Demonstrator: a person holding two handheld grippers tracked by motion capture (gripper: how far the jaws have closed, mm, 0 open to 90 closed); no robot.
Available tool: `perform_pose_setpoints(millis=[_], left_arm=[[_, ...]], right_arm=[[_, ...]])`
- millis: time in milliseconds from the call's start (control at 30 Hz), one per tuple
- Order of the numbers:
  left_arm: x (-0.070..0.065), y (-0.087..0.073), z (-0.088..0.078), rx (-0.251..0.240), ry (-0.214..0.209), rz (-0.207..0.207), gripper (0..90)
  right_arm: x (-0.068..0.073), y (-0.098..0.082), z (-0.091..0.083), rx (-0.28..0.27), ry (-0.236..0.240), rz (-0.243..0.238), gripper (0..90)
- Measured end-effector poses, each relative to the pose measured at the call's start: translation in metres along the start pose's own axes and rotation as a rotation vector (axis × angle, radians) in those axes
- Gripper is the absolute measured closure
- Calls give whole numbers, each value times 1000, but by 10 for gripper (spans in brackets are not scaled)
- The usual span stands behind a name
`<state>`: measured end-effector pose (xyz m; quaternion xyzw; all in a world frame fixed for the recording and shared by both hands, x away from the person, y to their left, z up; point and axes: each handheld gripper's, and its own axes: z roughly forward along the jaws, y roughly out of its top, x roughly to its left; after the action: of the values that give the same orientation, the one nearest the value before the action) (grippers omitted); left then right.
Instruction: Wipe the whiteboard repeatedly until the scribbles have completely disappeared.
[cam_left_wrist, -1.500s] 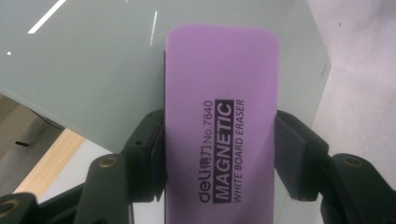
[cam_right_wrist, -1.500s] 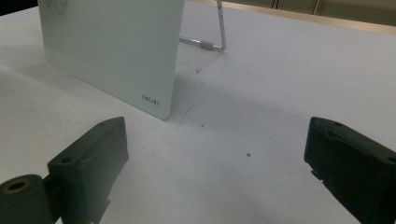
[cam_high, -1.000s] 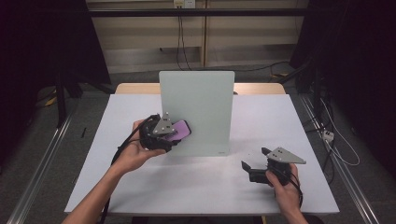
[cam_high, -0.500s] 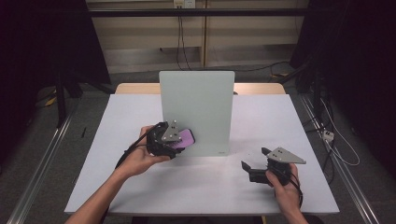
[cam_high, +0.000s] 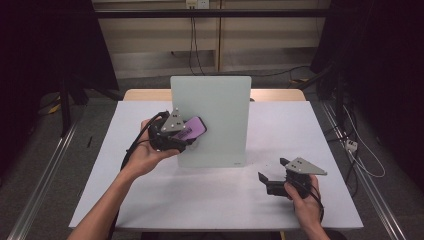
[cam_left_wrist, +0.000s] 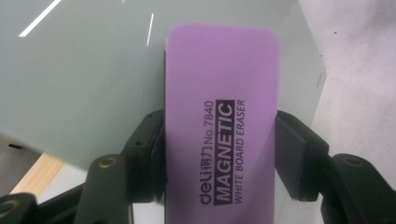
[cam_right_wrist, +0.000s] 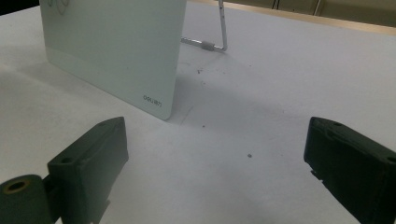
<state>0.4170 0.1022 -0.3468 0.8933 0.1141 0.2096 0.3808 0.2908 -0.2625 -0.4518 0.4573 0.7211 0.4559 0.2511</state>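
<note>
Left gripper (cam_high: 189, 134) pinching a flat purple rectangular magnetic whiteboard eraser (cam_left_wrist: 222, 135) against the upright pale glass board (cam_high: 220, 107) mid-frame, right gripper (cam_high: 272, 175) resting lower right, jaws spread wide

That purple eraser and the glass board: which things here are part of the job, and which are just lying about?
In use:
- purple eraser, clamped in the left tongs
- glass whiteboard, standing upright

Lying about:
- right tongs, open, resting on the white table
- cables on the floor
</note>
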Motion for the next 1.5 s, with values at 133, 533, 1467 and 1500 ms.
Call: perform_pose_setpoints(millis=[133, 533, 1467, 1500], left_arm=[[-8, 0, 8, 20, -16, 26, 408], [-30, -9, 29, 98, -77, 91, 409], [-26, -32, 20, 114, -95, 36, 408], [-23, -33, 17, 103, -89, 36, 409]], right_arm=[[0, 0, 0, 1, 0, 0, 68], [0, 0, -1, -3, 1, 1, 68], [-1, 0, -1, -5, 2, 1, 68], [-1, 0, 0, -3, 1, 2, 68]])
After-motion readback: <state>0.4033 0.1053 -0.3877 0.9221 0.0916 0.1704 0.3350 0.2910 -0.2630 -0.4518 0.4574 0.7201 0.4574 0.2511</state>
